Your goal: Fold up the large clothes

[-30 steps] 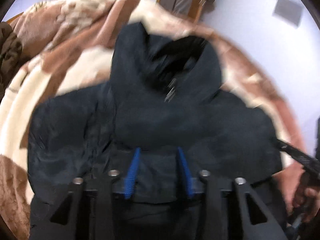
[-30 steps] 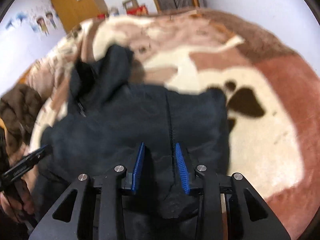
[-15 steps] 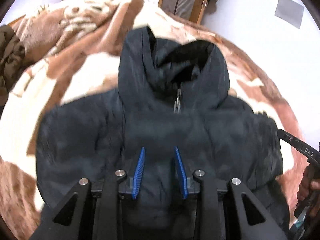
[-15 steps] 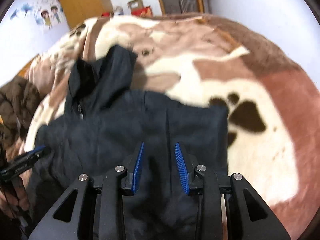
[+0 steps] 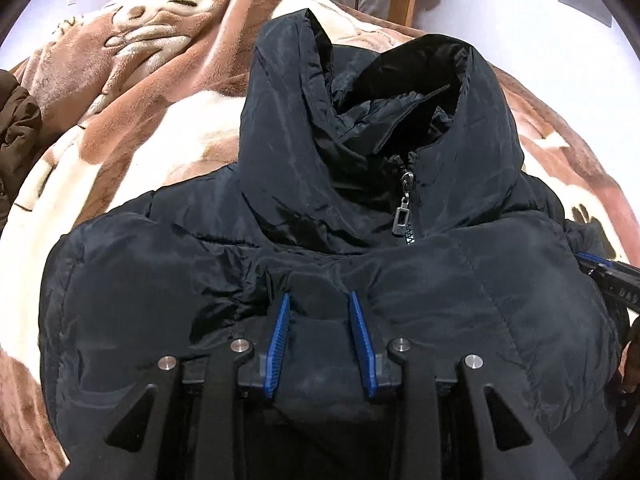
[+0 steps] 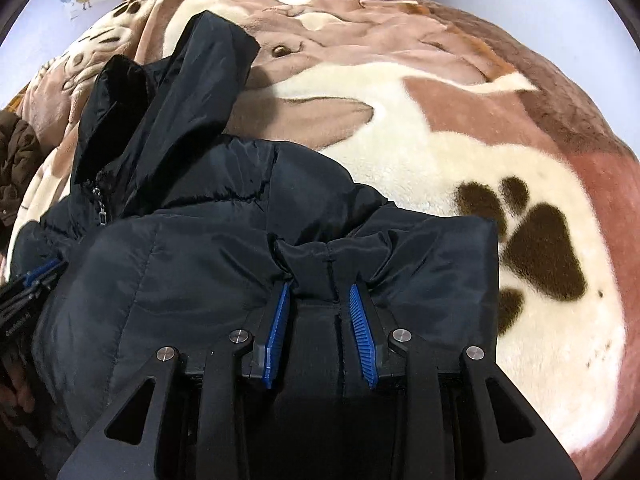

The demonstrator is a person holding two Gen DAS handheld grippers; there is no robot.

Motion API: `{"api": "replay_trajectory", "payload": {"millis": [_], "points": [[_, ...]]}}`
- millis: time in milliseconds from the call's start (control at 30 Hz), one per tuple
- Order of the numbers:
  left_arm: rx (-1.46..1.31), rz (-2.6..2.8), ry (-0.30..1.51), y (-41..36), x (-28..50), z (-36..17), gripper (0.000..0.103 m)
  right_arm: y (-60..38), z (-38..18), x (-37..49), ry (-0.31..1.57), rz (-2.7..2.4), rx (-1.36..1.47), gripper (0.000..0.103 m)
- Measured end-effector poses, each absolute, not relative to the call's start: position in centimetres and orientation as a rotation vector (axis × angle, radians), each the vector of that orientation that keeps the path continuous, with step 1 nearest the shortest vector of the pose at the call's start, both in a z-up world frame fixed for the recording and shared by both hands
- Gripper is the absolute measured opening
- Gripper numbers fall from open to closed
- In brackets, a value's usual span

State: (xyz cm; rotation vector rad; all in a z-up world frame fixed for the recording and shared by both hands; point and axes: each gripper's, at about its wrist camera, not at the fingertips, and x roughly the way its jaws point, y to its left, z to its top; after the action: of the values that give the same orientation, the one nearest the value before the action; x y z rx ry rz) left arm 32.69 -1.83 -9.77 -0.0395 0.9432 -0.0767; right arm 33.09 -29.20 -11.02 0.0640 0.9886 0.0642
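Both grippers apparently pinching jacket (image 5: 460, 300) — bedspread (image 6: 420, 160)

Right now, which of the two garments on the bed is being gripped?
The dark navy hooded jacket: both tools' jaws pinch its fabric. The brown garment lies bunched, untouched, at the blanket's far left edge.

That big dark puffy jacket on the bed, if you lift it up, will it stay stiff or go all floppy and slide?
Probably floppy: the jacket bunches where the left gripper and right gripper pinch it. Its shiny fabric looks slippery, so it may slide. Its puffy quilting suggests it is light for its size. The hood would likely droop.
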Motion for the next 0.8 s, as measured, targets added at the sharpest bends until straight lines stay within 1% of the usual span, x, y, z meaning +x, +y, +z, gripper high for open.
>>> {"api": "replay_trajectory", "payload": {"millis": [133,200,267,367,433,533,700,800], "points": [[-0.06,-0.084,0.946,-1.2,32.3,-8.2,0.034,-27.7,-7.0,30.8,0.883,0.127,0.11,0.032],[-0.078,-0.08,0.945,-0.7,32.2,-7.8,0.034,-25.6,-6.1,29.6,0.863,0.187,0.084,0.032],[-0.083,-0.074,0.943,-0.4,31.7,-7.5,0.034,-23.2,-6.6,29.1,0.878,0.255,0.043,0.032],[-0.058,-0.062,0.94,-0.2,30.9,-7.4,0.034,-21.1,-9.1,29.5,0.935,0.265,-0.032,0.032],[-0.055,-0.061,0.943,0.2,30.5,-7.2,0.034,-21.6,-10.2,29.9,0.963,0.26,0.003,0.032],[-0.04,-0.043,0.949,0.6,30.0,-6.6,0.034,-22.1,-9.0,29.5,0.962,0.251,0.032,0.032],[-0.031,-0.031,0.921,1.3,28.2,-5.0,0.034,-21.8,-6.3,26.7,0.89,0.275,0.034,0.032],[-0.033,-0.026,0.913,1.5,27.4,-5.0,0.034,-20.9,-7.2,26.0,0.902,0.284,0.018,0.032]]}}
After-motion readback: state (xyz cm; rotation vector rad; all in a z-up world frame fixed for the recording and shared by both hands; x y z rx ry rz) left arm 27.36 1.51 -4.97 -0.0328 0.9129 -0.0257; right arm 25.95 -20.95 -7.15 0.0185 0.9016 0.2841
